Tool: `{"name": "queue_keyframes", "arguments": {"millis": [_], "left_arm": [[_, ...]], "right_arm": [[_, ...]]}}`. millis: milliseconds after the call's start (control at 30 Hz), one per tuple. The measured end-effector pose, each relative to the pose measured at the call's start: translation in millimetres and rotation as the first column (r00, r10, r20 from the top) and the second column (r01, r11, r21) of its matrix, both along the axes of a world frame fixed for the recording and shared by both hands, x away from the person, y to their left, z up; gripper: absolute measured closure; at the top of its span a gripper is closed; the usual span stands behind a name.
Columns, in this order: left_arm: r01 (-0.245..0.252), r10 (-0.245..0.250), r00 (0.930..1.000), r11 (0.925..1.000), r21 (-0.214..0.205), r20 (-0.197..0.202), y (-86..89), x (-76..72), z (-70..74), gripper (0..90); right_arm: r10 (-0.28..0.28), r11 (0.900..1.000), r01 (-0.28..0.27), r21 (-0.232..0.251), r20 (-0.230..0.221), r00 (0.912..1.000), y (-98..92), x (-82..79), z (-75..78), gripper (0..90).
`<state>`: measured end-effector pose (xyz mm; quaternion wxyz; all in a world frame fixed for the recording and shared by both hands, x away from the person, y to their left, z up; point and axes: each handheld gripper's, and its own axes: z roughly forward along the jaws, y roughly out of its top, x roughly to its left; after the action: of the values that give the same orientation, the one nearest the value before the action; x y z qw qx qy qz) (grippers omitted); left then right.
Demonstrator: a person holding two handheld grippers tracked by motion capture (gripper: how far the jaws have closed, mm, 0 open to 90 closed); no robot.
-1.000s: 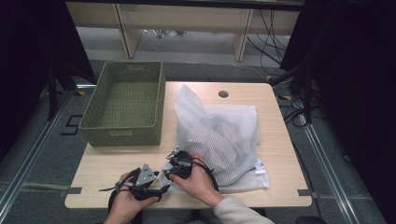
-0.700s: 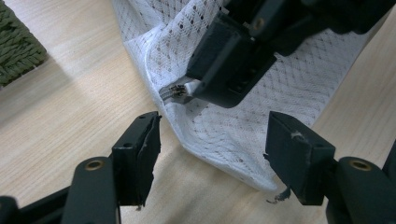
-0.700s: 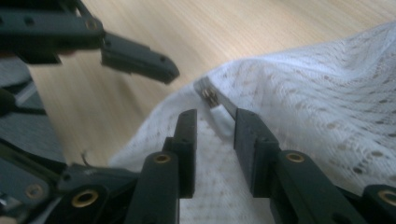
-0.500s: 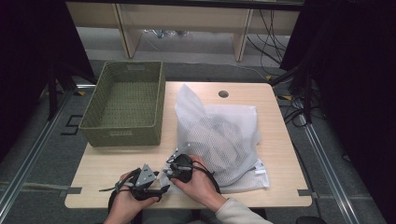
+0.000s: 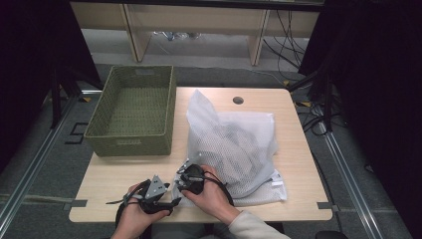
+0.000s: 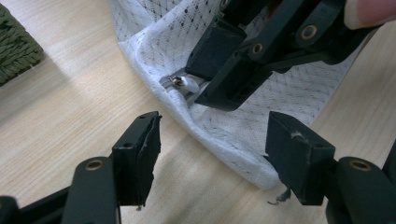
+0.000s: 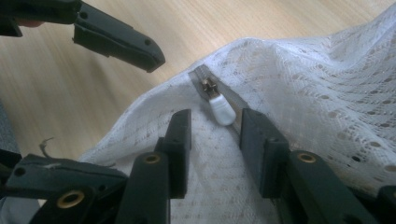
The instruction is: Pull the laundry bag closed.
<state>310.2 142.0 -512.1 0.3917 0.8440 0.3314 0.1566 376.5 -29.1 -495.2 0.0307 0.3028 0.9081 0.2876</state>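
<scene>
In the high view, 2 hands are coming in at the lower middle of the frame, each holding a gripper at the near corner of a white mesh bag [image 5: 234,149] that is lying across the middle and right of the wooden table [image 5: 293,129]. The left gripper [image 5: 171,201] is sitting low and left of the right gripper [image 5: 185,172], and from this height the bag's fastening is too small to make out. The right gripper view is showing what the high view is not: a white zipper pull [image 7: 221,109] on a grey zipper track, lying just ahead of the right gripper [image 7: 212,123] at the frame's centre, with the 2 jaws standing apart on either side of it and pressing on nothing; they have just been opening. The left gripper view is showing the left gripper [image 6: 212,137] with its 2 jaws spread wide over the bag's hem, empty, while the right gripper [image 6: 212,70] is hovering at the zipper pull [image 6: 187,84] in the upper middle. A green woven basket [image 5: 132,107] is standing empty at the upper left of the table, beside the bag; dark items are showing dimly through the mesh, but I cannot tell what they are.
</scene>
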Motion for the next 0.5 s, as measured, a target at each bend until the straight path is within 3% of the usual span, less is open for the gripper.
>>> {"name": "queue_keyframes", "arguments": {"millis": [200,233,500], "left_arm": [[0.013,-0.014,0.9997,0.9998,0.016,0.018,1.7,1.8,0.4,35.8],[-0.005,0.005,1.0000,1.0000,0.000,0.001,0.7,0.6,-0.5,35.7],[0.006,-0.006,0.9998,1.0000,0.002,-0.017,1.6,1.0,0.2,35.8]], "right_arm": [[0.028,0.9996,-0.028,-0.001,-0.004,0.9996,1.9,3.8,0.3,65.0],[0.021,0.9998,-0.021,-0.004,-0.008,0.9997,2.5,3.8,0.8,65.2],[0.036,0.9994,-0.036,-0.003,0.022,0.9991,6.5,5.0,3.4,65.9]]}}
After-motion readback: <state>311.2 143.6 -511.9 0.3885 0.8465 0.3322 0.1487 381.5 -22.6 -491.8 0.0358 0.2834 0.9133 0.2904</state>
